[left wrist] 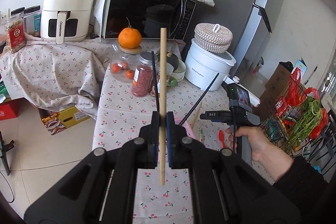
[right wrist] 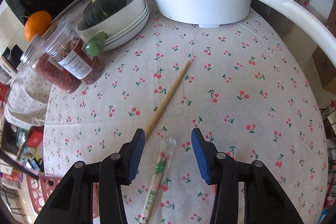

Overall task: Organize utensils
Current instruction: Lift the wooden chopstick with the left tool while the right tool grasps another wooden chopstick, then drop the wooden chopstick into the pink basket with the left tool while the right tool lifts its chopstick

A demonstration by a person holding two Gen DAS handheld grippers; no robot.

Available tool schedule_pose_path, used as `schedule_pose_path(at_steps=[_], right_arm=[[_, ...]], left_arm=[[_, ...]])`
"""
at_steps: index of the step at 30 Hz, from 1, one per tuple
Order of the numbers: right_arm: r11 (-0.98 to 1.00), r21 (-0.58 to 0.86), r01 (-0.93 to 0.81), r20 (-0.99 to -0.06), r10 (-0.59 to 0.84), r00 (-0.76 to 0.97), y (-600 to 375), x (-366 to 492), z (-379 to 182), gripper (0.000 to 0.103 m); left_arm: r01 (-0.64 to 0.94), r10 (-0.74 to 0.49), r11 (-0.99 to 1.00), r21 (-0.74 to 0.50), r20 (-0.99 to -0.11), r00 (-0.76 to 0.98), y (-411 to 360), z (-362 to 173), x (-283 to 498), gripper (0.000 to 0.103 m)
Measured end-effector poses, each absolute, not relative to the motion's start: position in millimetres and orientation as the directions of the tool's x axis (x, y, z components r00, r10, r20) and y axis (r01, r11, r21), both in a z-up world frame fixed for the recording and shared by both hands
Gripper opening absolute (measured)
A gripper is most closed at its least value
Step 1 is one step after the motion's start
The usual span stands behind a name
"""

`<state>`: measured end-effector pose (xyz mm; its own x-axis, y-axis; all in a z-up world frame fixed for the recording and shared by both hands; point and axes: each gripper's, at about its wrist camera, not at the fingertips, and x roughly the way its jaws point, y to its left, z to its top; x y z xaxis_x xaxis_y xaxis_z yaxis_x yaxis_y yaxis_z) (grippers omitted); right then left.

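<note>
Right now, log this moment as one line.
left gripper: shut on wooden chopstick | right gripper: open over wrapped chopsticks | loose chopstick: on tablecloth

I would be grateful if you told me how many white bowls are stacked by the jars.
3 bowls, nested behind the jars on the cloth; the top one holds a dark squash. More beneath may be hidden.

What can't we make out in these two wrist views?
- Pink basket: left wrist view, mostly hidden behind the left gripper.
- Wrapped chopsticks: right wrist view, lower end cut off by the frame's bottom edge.
- Jar label: right wrist view, print too small to read.
</note>
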<state>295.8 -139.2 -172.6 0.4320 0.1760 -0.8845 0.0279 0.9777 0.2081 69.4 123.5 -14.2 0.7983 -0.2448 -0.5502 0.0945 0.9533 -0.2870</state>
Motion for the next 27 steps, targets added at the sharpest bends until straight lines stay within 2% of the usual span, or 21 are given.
schedule_pose_path(at_steps=[4, 8, 11, 14, 20, 27], right_arm=[[0.982, 0.184, 0.03, -0.886, 0.153, 0.437, -127, 316, -180, 0.043], [0.992, 0.119, 0.042, -0.912, 0.092, 0.4, -118, 329, -196, 0.034], [0.999, 0.031, 0.016, -0.903, 0.021, 0.43, -111, 325, -196, 0.018], [0.999, 0.046, -0.001, -0.908, 0.042, 0.418, -115, 319, -196, 0.01], [0.984, 0.178, 0.024, -0.871, 0.147, 0.468, -146, 290, -176, 0.007], [0.964, 0.263, -0.033, -0.792, 0.236, 0.563, -166, 242, -118, 0.007]], left_arm=[[0.077, -0.238, 0.951, -0.3, -0.548, 0.802, 132, -14, 70, 0.007], [0.059, -0.225, 0.952, -0.3, -0.558, 0.799, 134, -17, 75, 0.007], [0.052, -0.22, 0.953, -0.298, -0.565, 0.795, 134, -20, 77, 0.007], [0.044, -0.212, 0.955, -0.294, -0.571, 0.793, 133, -21, 79, 0.007], [0.028, -0.204, 0.952, -0.304, -0.565, 0.8, 133, -21, 78, 0.007], [0.02, -0.187, 0.954, -0.301, -0.539, 0.821, 133, -14, 72, 0.007]])
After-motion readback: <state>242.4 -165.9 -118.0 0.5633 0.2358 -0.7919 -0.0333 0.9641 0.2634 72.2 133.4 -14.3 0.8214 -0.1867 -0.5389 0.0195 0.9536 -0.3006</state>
